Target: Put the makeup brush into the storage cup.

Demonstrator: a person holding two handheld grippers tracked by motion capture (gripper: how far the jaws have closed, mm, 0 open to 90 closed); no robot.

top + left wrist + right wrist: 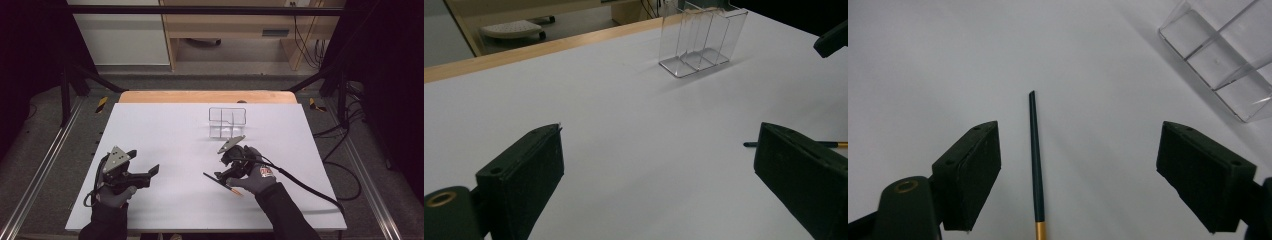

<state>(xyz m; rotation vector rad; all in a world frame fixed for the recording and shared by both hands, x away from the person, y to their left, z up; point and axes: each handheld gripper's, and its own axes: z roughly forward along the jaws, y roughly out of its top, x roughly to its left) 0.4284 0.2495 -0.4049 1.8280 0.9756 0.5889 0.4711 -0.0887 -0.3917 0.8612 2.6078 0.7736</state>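
A thin dark pen with a gold band (220,183) lies flat on the white table (165,135). My right gripper (223,176) hovers just over it, jaws wide open. In the right gripper view the pen (1035,160) runs up between the two pads, nearer the left pad (970,172), and touches neither. My left gripper (154,171) rests open at the table's front left with nothing between its jaws; in its own view the pen's tip (754,144) peeks out beside its right pad (799,175). A clear plastic divided holder (227,122) stands behind the right gripper.
The clear holder (701,42) has several narrow compartments and stands upright; a corner of the holder (1228,55) is at the top right of the right gripper view. A wooden edge (207,96) runs along the table's far side. Dark frame rails flank both sides.
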